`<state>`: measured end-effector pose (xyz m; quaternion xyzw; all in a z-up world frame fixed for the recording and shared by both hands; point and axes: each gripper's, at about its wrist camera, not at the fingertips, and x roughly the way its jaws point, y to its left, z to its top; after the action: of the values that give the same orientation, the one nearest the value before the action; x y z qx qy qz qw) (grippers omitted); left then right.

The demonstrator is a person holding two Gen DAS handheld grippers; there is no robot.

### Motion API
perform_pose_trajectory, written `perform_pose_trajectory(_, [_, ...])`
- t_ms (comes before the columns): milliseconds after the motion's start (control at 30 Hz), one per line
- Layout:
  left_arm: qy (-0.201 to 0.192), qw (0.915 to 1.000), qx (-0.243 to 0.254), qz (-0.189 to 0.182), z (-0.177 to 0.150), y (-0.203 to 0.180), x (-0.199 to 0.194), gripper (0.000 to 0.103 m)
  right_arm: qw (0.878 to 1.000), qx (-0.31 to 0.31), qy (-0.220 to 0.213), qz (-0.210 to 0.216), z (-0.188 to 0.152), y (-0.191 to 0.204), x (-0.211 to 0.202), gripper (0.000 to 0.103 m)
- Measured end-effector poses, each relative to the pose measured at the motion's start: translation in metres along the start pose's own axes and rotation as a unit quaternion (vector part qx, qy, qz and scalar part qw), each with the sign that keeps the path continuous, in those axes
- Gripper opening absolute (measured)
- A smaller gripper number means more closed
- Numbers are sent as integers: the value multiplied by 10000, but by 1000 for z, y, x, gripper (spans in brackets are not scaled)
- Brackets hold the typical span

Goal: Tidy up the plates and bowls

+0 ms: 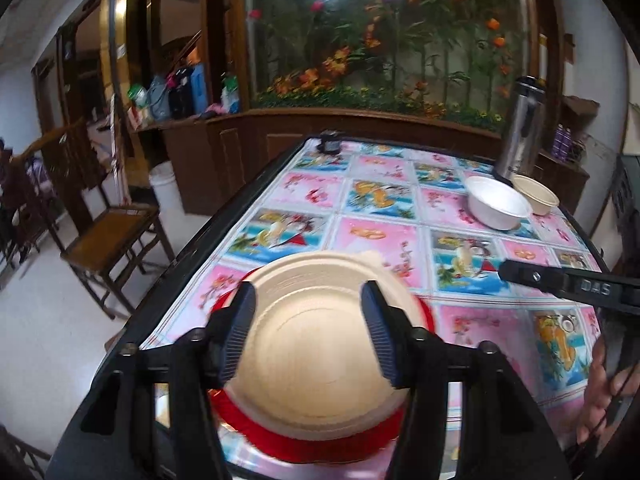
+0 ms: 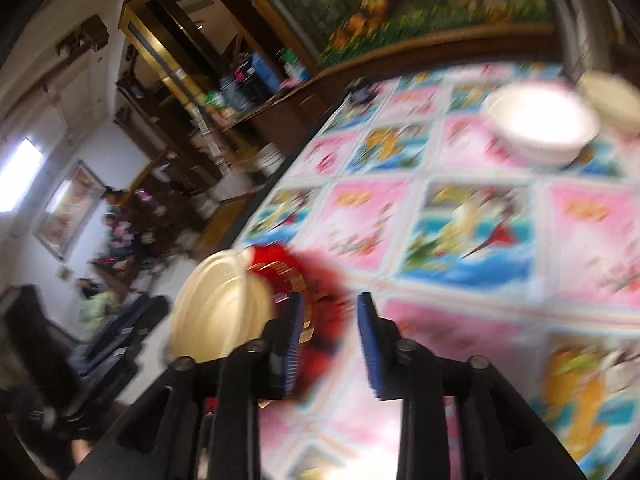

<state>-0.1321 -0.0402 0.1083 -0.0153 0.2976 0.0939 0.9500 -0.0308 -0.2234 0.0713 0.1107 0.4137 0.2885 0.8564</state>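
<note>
- Hovering over the near corner of the table [image 1: 192,264], we hold our left gripper [image 1: 308,332] with its tongs spread apart and nothing between them; the cream plate [image 1: 312,328] lies below, its rim passing under both pads.
- That cream plate rests on a red plate [image 1: 304,440], whose rim shows at 6 o'clock and at both sides, so we judge the plate stack to be forming here at the table's near-left corner.
- In the right wrist view the same pair sits at 9 o'clock of our right gripper [image 2: 330,340], whose tongs are also apart and empty, aimed at the patterned tablecloth [image 2: 460,240] just beside the red plate [image 2: 320,276]; motion blur hides finer detail.
- Towards 1 o'clock in the left wrist view, a white bowl [image 1: 498,202] and a cream bowl [image 1: 536,196] stand side by side, rims touching or nearly so, well apart from the plates. We judge them the next items to nest.
- Behind the bowls stands a steel flask [image 1: 520,128], its label too small to read.
- At 3 o'clock in the left wrist view, the right gripper's finger [image 1: 560,280] carries the raised letters "DAS"; we can read no other writing.
</note>
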Motion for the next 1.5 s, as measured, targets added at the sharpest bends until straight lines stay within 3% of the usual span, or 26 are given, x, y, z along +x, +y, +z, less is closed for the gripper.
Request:
perform_pose_trajectory(133, [-99,9991,314,-258,3,-34,-5,60,9944,-259,-591,-839,2,-12,-23,35])
perform_pose_trajectory(267, [-36,9964,640,-547,2,-73,0,61,9869,-289,-890,-1313,7,-31,-40,36])
perform_pose_trajectory(467, [273,9892,1110,-914,-13,-134,21,60,9757,-184,-1110,-1880,12,-66,-53,36])
perform_pose_trajectory(667, [787,9810,1380,-1112,-31,-177,55,60,9545,-166,-1293,-2680,14,-103,-52,36])
perform_pose_trajectory(833, [1112,9789,1320,-1091,-38,-186,78,60,9603,376,-1092,-2540,15,-139,-49,36])
perform_pose_trajectory(1067, [1589,9751,945,-1225,-39,-178,105,60,9586,323,-1028,-2637,13,-138,-44,36])
perform_pose_trajectory(1233, [1515,9771,940,-1164,-39,-177,113,82,9631,628,-992,-2423,14,-149,-44,36])
perform_pose_trajectory(1333, [1531,9753,997,-1239,-38,-181,121,94,9701,995,-1011,-1969,19,-161,-49,36])
perform_pose_trajectory(1400, [1558,9743,1039,-1251,-38,-184,122,100,9765,1426,-930,-1322,30,-175,-49,35])
perform_pose_trajectory(1500, [1576,9733,1070,-1279,-38,-185,123,101,9761,1827,-851,-819,50,-190,-45,33])
